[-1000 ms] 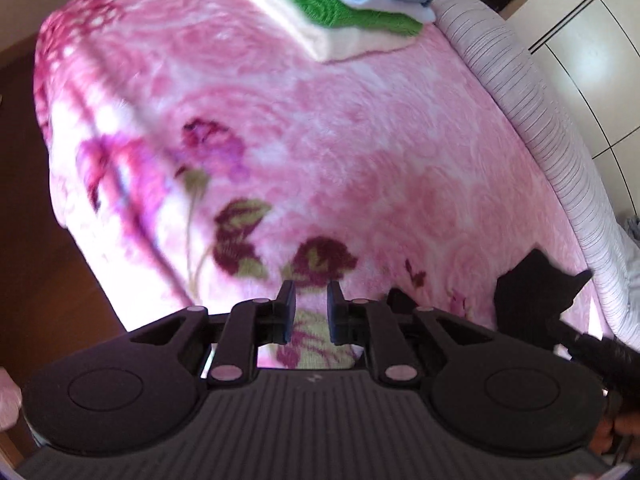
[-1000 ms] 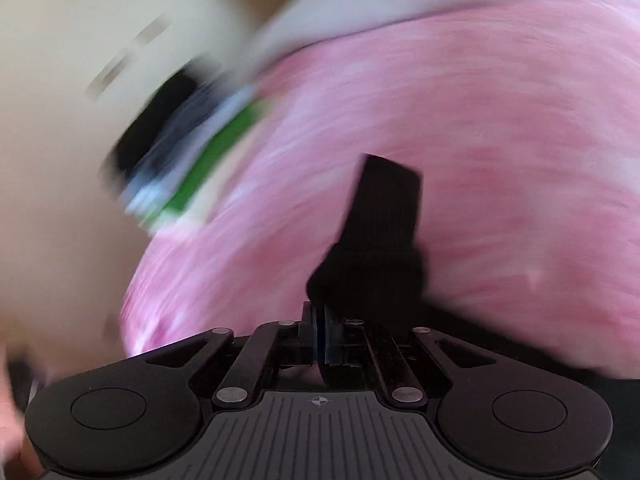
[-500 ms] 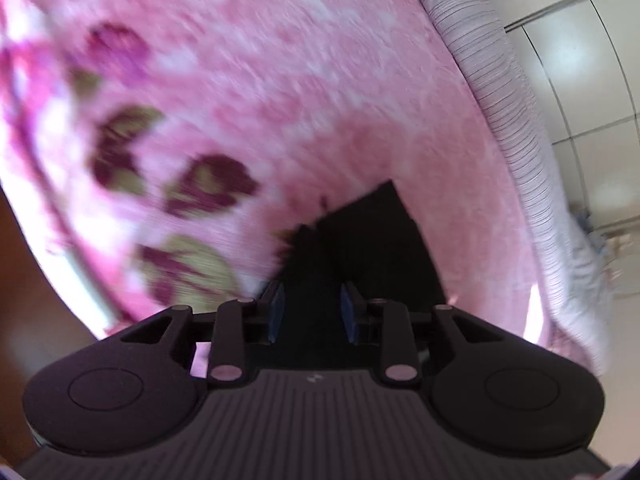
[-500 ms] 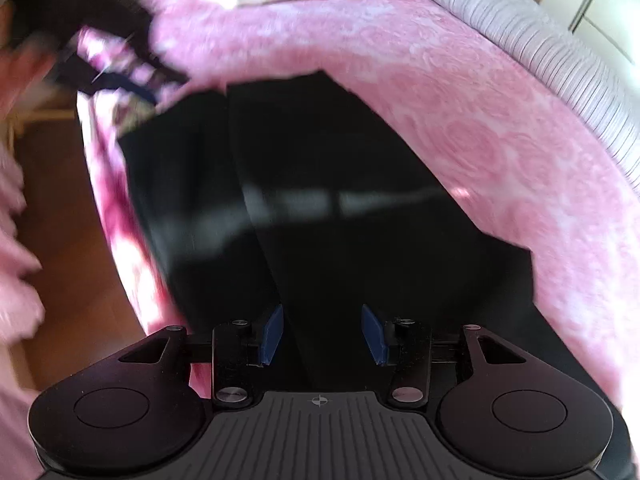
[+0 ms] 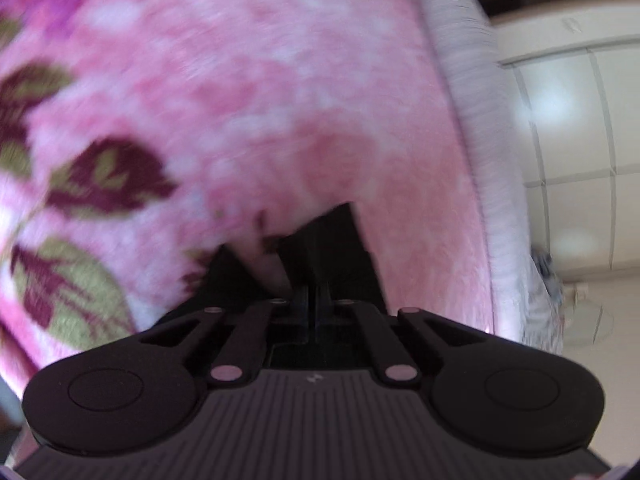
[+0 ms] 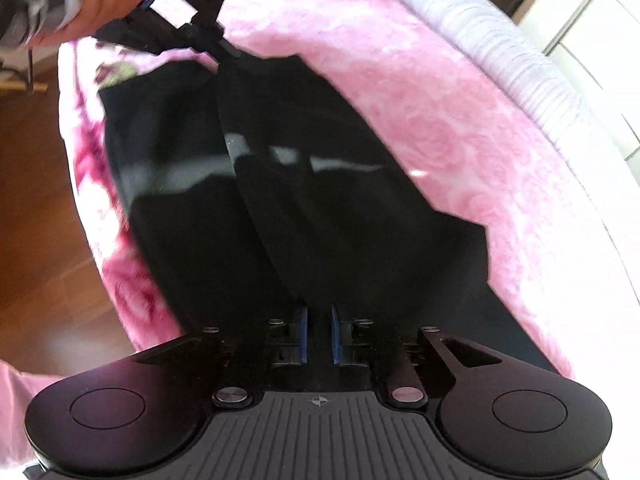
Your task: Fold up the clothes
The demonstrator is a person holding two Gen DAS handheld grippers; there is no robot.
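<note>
Left gripper (image 5: 312, 300) now clamps black garment (image 6: 304, 184); right gripper (image 6: 319, 334) narrowed.

Bright daylight fills both views. The left-wrist view is smeared by motion blur, worst across the pink blanket (image 5: 248, 92). In the right-wrist view, pale glare streaks cross the black garment (image 6: 304, 184), whose edges are soft. Fisheye bending curves the frame borders.
</note>
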